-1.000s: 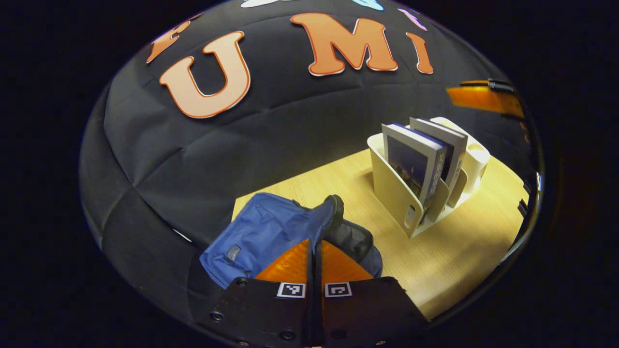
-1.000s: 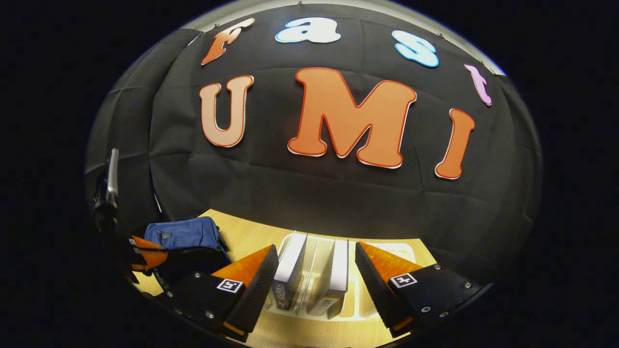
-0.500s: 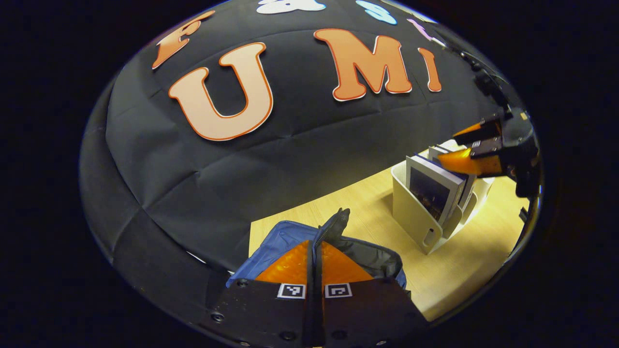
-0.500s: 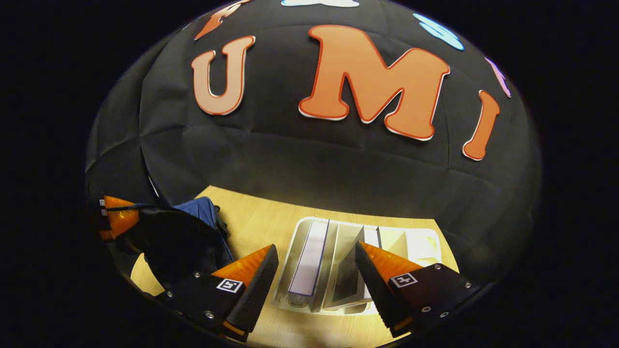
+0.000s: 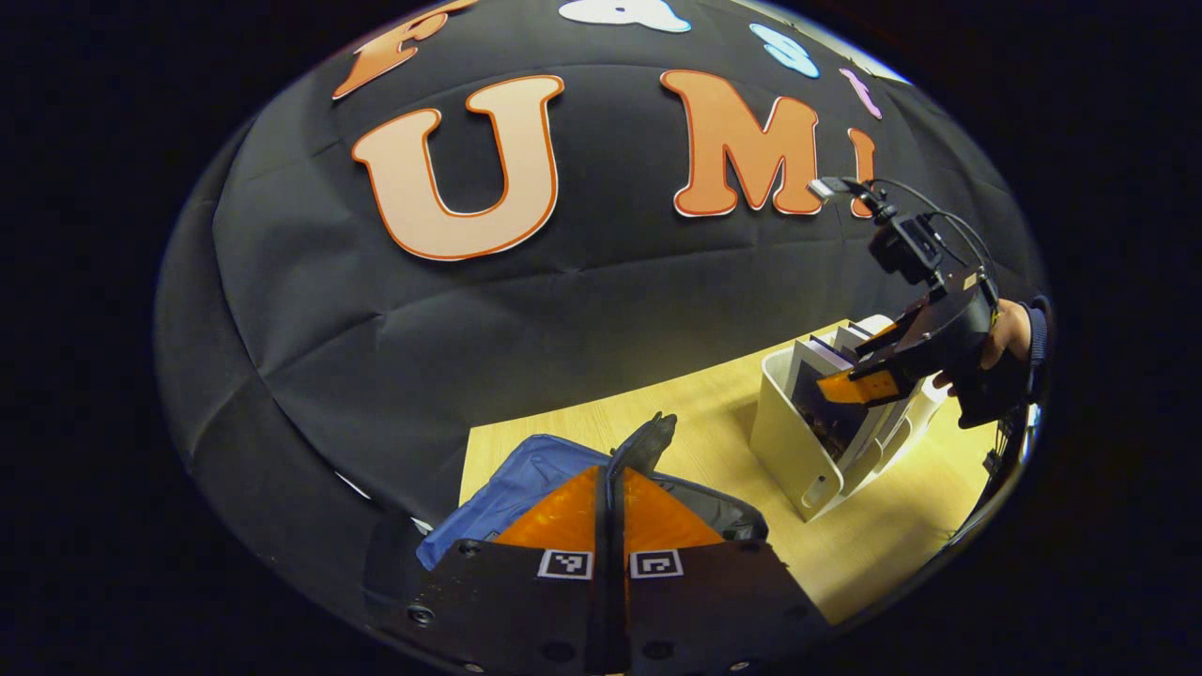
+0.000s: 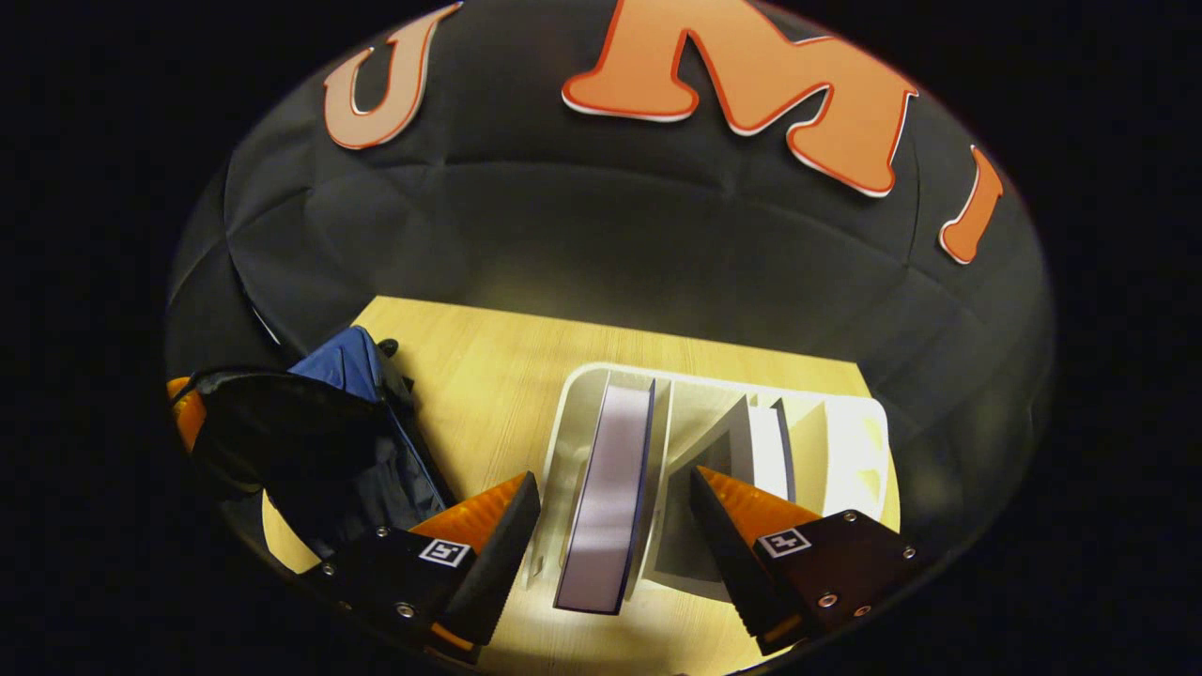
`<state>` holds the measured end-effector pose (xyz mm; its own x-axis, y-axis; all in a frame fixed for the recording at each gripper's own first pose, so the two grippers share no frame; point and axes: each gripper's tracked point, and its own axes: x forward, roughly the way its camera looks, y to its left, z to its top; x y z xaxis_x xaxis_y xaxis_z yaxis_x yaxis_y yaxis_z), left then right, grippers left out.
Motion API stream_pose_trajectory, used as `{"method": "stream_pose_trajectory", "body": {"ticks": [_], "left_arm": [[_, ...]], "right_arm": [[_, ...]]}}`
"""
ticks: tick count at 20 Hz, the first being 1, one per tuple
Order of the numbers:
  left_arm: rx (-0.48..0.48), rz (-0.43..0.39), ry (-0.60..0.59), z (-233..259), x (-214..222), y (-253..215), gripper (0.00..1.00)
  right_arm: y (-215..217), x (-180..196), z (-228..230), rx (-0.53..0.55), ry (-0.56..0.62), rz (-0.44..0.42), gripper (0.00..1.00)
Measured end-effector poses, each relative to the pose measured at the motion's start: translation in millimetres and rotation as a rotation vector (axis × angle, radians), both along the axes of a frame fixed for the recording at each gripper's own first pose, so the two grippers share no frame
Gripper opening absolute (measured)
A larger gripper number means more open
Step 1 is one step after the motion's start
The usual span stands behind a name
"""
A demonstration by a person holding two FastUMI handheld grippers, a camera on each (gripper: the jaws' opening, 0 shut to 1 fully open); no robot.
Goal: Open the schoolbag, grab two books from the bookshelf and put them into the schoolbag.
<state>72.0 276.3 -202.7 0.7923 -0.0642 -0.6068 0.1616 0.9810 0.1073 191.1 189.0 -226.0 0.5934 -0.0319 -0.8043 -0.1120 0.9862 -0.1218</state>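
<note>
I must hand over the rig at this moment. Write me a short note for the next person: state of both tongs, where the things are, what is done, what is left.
Left tongs: shut on the schoolbag's flap, holding the schoolbag open on the table.
Right tongs: open, above the white bookshelf, with one finger on each side of the first book; no contact yet.
Second book: stands in the next slot of the bookshelf.
Done: schoolbag is open.
Left: grip the first book, put it into the schoolbag, then do the same with the second book.
</note>
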Motion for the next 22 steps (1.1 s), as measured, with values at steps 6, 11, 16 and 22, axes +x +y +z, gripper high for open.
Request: {"method": "stream_pose_trajectory", "body": {"ticks": [6,11,16,22], "left_arm": [[-0.030,0.015,0.006,-6,-4,3,0.00],[-0.043,0.016,0.017,-7,-6,1,0.01],[-0.052,0.022,0.023,-10,-9,0,0.01],[-0.046,0.017,0.029,-8,-10,-4,0.01]], "right_arm": [[5,-8,-26,0.019,0.181,-0.026,0.83],[4,-13,-24,0.041,0.273,-0.061,0.40],[-1,-11,-7,0.014,0.257,-0.025,0.31],[-8,-14,41,0.069,0.223,-0.030,0.22]]}}
